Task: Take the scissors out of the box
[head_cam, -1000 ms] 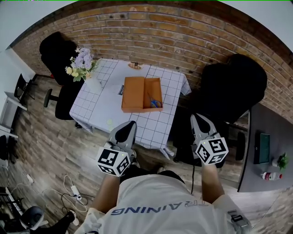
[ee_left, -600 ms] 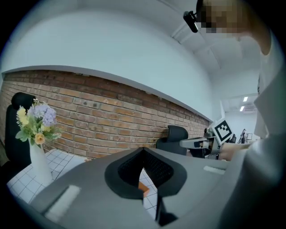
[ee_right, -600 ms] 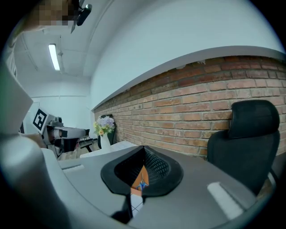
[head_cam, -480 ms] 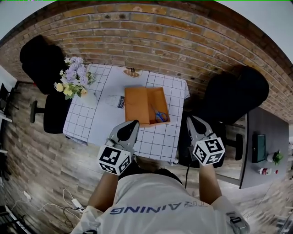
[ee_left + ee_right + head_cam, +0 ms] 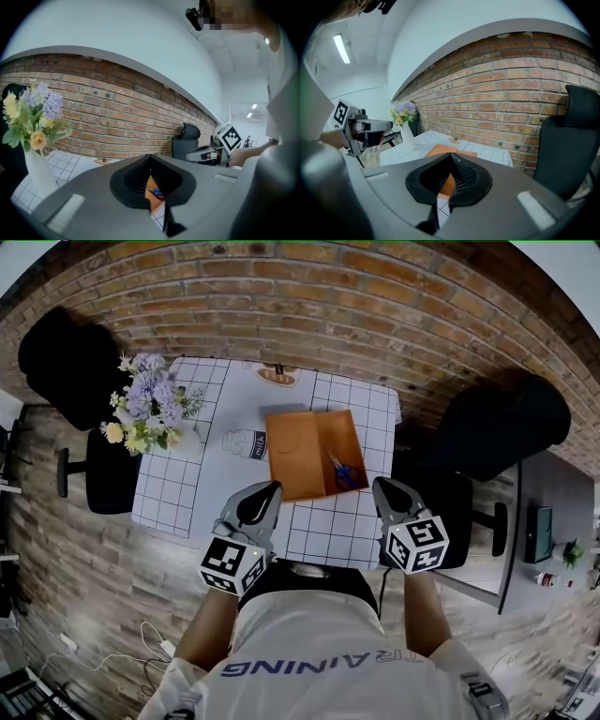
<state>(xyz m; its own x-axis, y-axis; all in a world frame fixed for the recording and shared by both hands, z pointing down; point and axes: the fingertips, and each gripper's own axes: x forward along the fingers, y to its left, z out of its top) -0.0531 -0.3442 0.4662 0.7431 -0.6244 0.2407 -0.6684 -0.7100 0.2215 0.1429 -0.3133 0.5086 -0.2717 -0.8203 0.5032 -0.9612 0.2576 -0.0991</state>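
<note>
Reads as the approach step, with nothing grasped so far. Shows the left gripper (image 5: pixel 265 491) and the right gripper (image 5: pixel 384 487) held side by side above the near edge of the table (image 5: pixel 211 493), each claw pinched fully closed on nothing, tips aimed toward the orange box (image 5: pixel 349 439). Places that box open toward the right edge of the table, lid folded out flat to the left, well apart from the vase of flowers (image 5: pixel 141 413) by the left edge and just beside a milk carton (image 5: pixel 246 443) lying on its side. Finds the scissors (image 5: pixel 343 471), blue-handled, flat on the floor of the box's right half, toward its near wall, untouched. Calls next, most likely, for spreading one claw, probably the right as the nearer one, then reaching forward and down over the box's near wall and lining the jaws across the handles or blades before closing. Leaves the left free to steady the box, judging by its place beside the lid.
</note>
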